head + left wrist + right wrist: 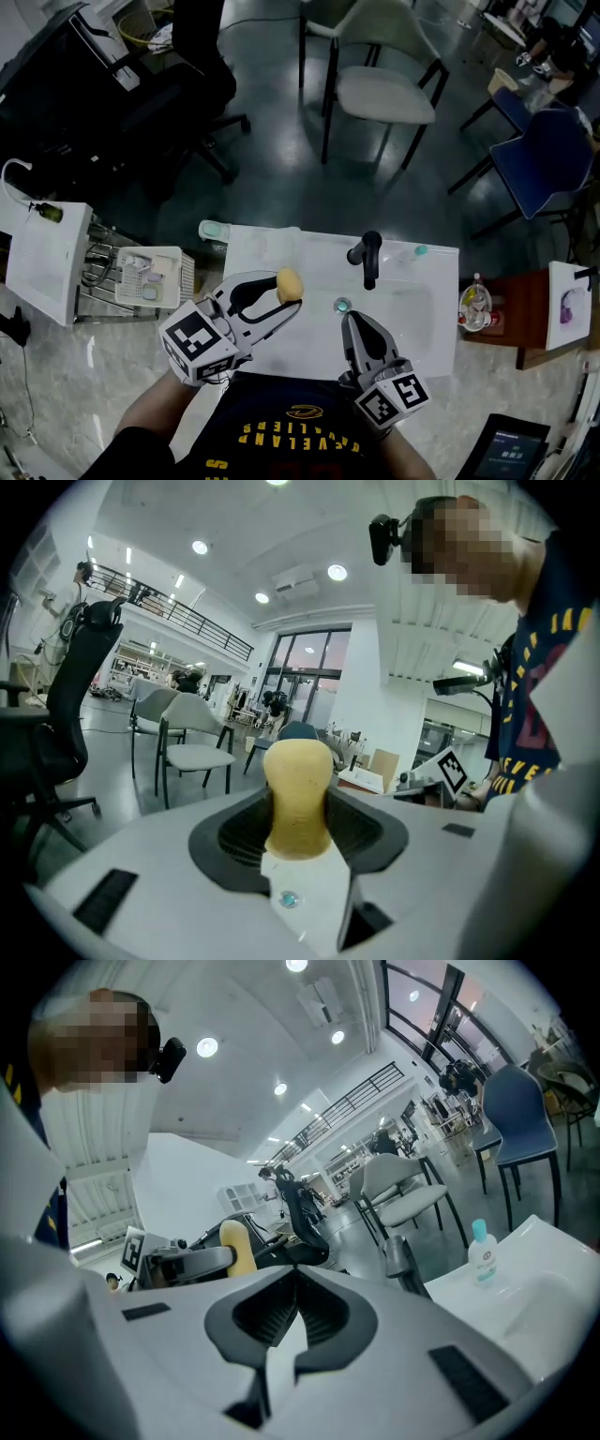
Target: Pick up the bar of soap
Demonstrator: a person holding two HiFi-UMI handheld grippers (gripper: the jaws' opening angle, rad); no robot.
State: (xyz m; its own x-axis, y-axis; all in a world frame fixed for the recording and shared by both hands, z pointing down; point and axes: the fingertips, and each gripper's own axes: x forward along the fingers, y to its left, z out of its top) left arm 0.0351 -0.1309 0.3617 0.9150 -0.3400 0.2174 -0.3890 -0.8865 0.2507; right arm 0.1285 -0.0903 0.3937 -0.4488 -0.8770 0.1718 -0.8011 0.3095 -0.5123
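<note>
The yellow bar of soap (289, 284) is lifted above the white washbasin top (258, 251), pinched between the tips of my left gripper (287, 292). In the left gripper view the soap (298, 797) stands upright between the two dark pads, with my left gripper (298, 813) shut on it. My right gripper (352, 321) hovers over the basin near the drain (342, 305), jaws together and empty. The right gripper view shows my right gripper (295, 1290) with its pads meeting, and the soap (237, 1245) off to the left in the other gripper.
A black faucet (369, 255) rises at the back of the basin. A small bottle with a teal cap (482, 1252) lies near the back edge. A white wire basket (150, 276) stands to the left, a small table with bottles (476, 307) to the right. Chairs (380, 89) stand beyond.
</note>
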